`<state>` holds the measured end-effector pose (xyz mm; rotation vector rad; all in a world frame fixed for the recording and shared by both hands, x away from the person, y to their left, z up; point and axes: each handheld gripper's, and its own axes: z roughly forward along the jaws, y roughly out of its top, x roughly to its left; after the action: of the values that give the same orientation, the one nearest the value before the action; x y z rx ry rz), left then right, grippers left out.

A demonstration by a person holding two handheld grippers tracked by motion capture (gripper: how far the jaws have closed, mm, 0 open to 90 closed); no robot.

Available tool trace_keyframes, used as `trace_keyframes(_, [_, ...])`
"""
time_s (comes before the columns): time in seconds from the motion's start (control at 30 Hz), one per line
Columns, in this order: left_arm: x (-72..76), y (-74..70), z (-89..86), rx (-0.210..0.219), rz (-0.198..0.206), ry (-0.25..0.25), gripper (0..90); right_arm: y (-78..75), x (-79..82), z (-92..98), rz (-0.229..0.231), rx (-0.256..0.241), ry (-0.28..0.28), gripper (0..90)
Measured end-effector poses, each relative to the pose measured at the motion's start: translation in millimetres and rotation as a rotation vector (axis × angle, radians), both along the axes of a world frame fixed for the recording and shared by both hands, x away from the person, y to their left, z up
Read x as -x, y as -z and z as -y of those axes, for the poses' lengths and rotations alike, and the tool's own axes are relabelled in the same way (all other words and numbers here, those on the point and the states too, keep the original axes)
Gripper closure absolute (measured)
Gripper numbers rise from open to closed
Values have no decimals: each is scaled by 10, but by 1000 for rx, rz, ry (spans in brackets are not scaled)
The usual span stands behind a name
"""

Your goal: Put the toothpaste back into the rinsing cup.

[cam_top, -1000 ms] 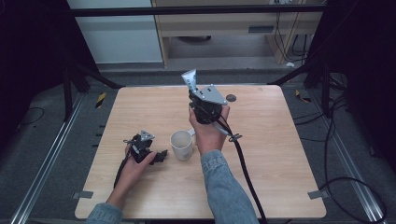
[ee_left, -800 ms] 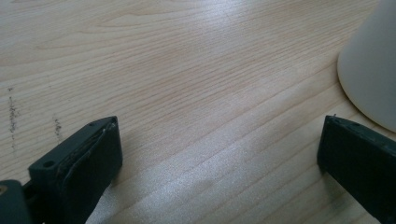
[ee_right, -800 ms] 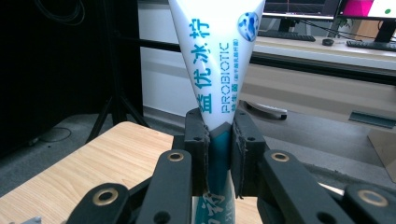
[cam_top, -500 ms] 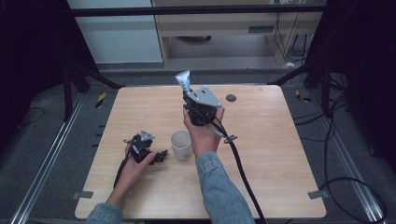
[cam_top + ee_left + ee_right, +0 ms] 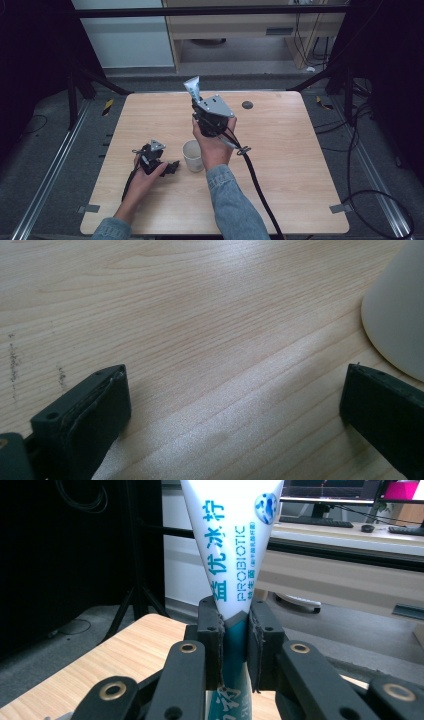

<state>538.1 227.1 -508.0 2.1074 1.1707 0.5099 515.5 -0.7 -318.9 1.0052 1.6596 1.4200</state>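
Observation:
My right gripper (image 5: pixel 201 102) is raised above the table's middle, shut on a white and teal toothpaste tube (image 5: pixel 193 89) that stands upright with its flat end up. In the right gripper view the tube (image 5: pixel 233 545) is clamped between the two black jaws of the gripper (image 5: pixel 234 625). A white cup (image 5: pixel 193 155) stands on the wooden table (image 5: pixel 280 150), just below that hand. My left gripper (image 5: pixel 172 165) lies low on the table left of the cup, jaws wide apart. In the left gripper view the left gripper (image 5: pixel 235 400) holds nothing, and the cup (image 5: pixel 397 315) stands beyond its right jaw.
A small dark round spot (image 5: pixel 247 105) marks the table's far right part. Black stand legs and cables lie on the floor around the table. A cabinet and shelf stand behind the table's far edge.
My right hand has shifted a little to the left and nearer with the tube, so it now stands over the cup. The left gripper has stayed put.

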Motion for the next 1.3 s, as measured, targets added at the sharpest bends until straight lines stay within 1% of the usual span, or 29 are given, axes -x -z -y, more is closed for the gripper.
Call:
trace_keyframes(0.47, [-1,0,-2,1,0,1,0,114,66,-129,-13,-17,-31,786])
trace_keyframes(0.57, [-1,0,-2,1,1,1,0,168,83,-147,-22,-24,-40,787])
trace_keyframes(0.6, [-1,0,-2,1,0,1,0,205,92,-150,-36,-44,-47,786])
trace_keyframes(0.67, [-1,0,-3,1,0,2,0,222,93,-154,-37,-43,-47,786])
trace_keyframes(0.73, [-1,0,-7,2,-1,5,0,298,105,-174,-54,-43,-49,786])
trace_keyframes(0.87, [-1,0,-6,2,0,4,0,383,135,-197,-67,-45,-58,786])
trace_keyframes(0.9, [-1,0,-6,2,0,4,0,383,135,-197,-67,-45,-58,786])
trace_keyframes(0.97, [-1,2,-5,3,3,3,0,447,145,-211,-74,-44,-58,786])
trace_keyframes(1.03, [-2,3,-5,4,4,3,0,463,145,-211,-74,-41,-57,786])
trace_keyframes(1.2, [-2,2,-7,2,3,6,0,565,138,-220,-97,-43,-57,786])
trace_keyframes(1.3, [-2,2,-7,2,3,6,0,616,130,-224,-102,-40,-58,786])
